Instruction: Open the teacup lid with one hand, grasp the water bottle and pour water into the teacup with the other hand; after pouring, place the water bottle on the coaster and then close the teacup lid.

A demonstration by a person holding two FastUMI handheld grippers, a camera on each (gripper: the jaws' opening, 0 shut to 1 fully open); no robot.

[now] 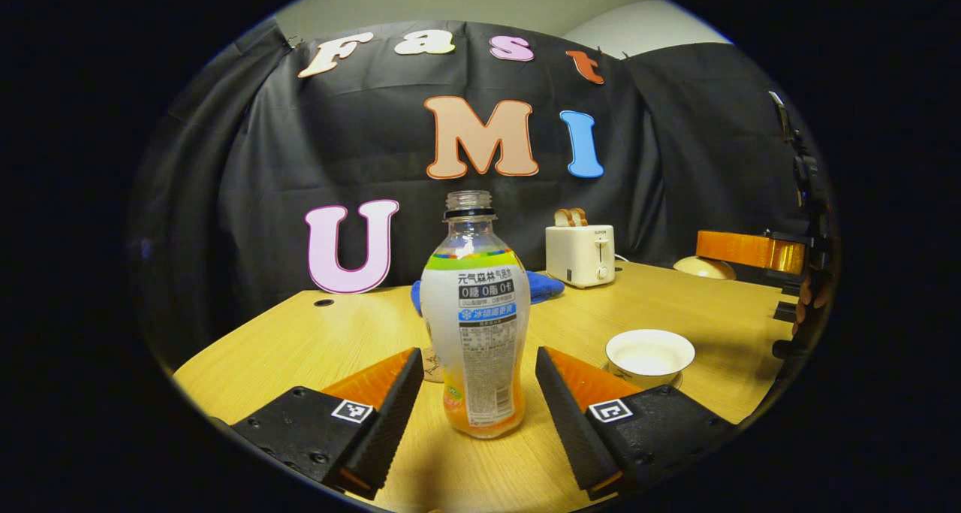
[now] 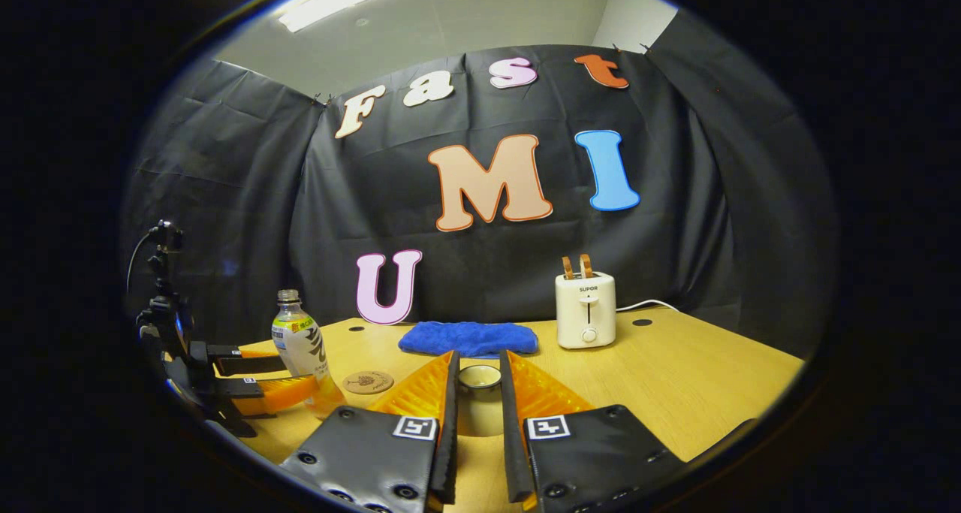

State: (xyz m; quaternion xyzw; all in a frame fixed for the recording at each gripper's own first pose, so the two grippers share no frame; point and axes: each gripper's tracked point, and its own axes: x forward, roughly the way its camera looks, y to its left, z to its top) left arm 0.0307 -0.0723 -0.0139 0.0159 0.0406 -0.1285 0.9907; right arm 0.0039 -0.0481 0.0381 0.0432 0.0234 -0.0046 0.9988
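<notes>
Water bottle stands upright and uncapped on the wooden surface, with a little orange liquid at its bottom. It sits between the fingers of the left claw, which are spread apart with a gap on each side of the bottle, so neither finger presses on it. Just behind the bottle lies the round coaster, partly hidden by it. To the right, the white teacup sits open on its saucer, near the surface's front edge. Beyond it, at the right edge of the left gripper view, the pale teacup lid is held off the cup. In the right gripper view, the right claw has its fingers drawn close and clamped on that lid. Farther back on the surface lie a folded blue cloth and a white toaster with two slices of toast sticking up.
</notes>
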